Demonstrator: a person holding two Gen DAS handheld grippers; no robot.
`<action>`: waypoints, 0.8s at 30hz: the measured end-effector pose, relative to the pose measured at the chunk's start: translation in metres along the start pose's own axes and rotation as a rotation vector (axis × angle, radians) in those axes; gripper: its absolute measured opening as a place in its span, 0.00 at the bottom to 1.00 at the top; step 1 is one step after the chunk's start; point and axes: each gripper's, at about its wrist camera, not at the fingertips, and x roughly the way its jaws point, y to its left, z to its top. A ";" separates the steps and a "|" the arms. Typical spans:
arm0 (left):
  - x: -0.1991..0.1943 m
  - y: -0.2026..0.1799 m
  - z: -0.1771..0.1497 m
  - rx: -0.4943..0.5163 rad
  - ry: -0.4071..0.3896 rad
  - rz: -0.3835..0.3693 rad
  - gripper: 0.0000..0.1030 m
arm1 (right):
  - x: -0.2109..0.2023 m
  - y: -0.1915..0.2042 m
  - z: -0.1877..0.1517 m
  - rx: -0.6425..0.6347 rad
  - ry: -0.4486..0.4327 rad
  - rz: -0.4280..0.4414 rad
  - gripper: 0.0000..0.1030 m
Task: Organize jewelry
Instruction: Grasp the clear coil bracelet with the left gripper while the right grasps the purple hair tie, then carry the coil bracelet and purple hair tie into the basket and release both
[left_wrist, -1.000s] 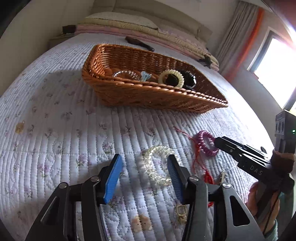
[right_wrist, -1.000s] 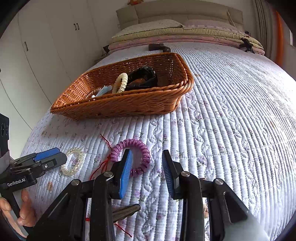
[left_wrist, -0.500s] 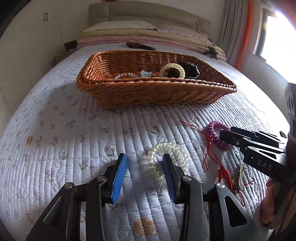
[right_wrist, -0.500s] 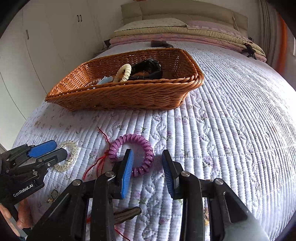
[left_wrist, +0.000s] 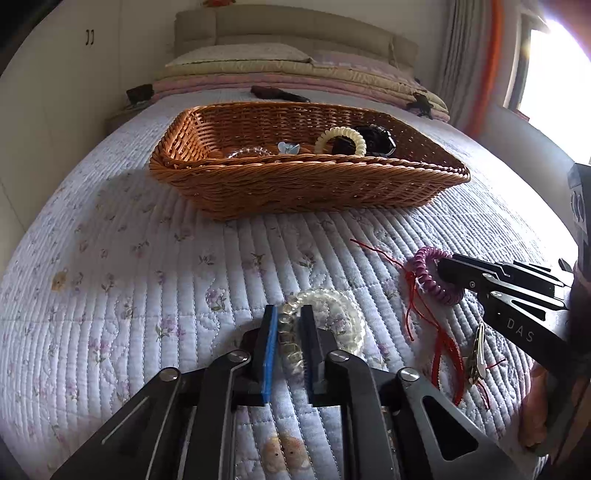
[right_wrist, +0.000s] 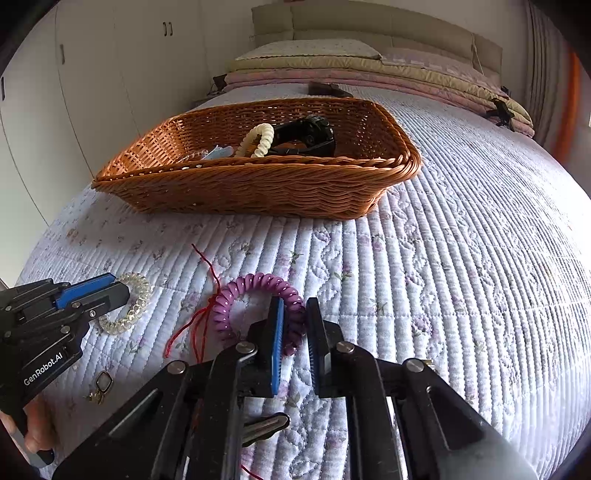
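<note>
A wicker basket (left_wrist: 306, 184) stood on the quilted bed (left_wrist: 147, 280), and everything else is placed from it. Inside it lay a cream coil (left_wrist: 341, 138), a black piece (left_wrist: 376, 140), a clear coil (left_wrist: 247, 151) and a small blue item (left_wrist: 288, 147).

On the quilt in front of the basket, nearer the cameras, lay a clear spiral tie (left_wrist: 332, 317). The left gripper (left_wrist: 288, 328) was closing on it, its fingers (left_wrist: 269, 350) pressed against the tie's left side, with the coil squeezed between them.

To the right of that, also in front of the basket, lay a purple spiral tie (right_wrist: 255, 306). The right gripper (right_wrist: 295, 321) was closing on it, its fingers (right_wrist: 277, 343) pinching the ring's right side.

A red cord (right_wrist: 199, 321) trailed across the quilt touching the purple tie on its left side. A small metal clip (left_wrist: 476, 354) lay further from the basket, beside the cord's lower loops. A small gold charm (right_wrist: 101, 384) lay on the quilt below the clear tie in the right wrist view.

Folded bedding (right_wrist: 369, 70) was stacked beyond the basket at the head of the bed.
</note>
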 end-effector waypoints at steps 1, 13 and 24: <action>-0.001 0.001 -0.001 -0.004 -0.004 -0.005 0.10 | -0.002 -0.002 -0.001 0.005 -0.006 0.006 0.13; -0.034 0.014 -0.005 -0.058 -0.130 -0.114 0.09 | -0.037 -0.009 -0.008 0.024 -0.154 0.053 0.13; -0.102 0.000 0.058 0.062 -0.329 -0.019 0.09 | -0.099 -0.004 0.066 -0.014 -0.301 0.068 0.13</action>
